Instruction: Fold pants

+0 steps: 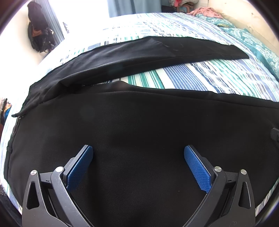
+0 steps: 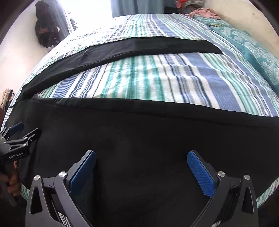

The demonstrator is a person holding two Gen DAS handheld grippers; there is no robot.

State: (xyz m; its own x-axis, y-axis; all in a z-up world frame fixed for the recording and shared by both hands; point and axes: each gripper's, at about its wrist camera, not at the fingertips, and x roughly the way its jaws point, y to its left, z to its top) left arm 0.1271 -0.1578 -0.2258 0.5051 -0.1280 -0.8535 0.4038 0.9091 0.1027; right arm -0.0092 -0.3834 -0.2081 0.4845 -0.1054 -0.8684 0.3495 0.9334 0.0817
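Black pants (image 1: 139,122) lie spread on a striped bed, legs apart in a V. The near leg fills the lower half of both views (image 2: 148,139); the far leg (image 1: 148,50) stretches across the bed behind it and also shows in the right wrist view (image 2: 139,47). My left gripper (image 1: 138,150) is open, empty, hovering over the near leg close to the waist end. My right gripper (image 2: 141,156) is open, empty, over the same leg further along. The left gripper (image 2: 26,131) shows at the left edge of the right wrist view, held by a hand.
The striped blue, green and white bedsheet (image 2: 157,78) shows between the legs. A teal patterned pillow (image 2: 252,47) lies at the right by a cream wall. Dark bags (image 1: 38,33) hang on the left wall. Pink clothes (image 1: 207,12) lie at the far corner.
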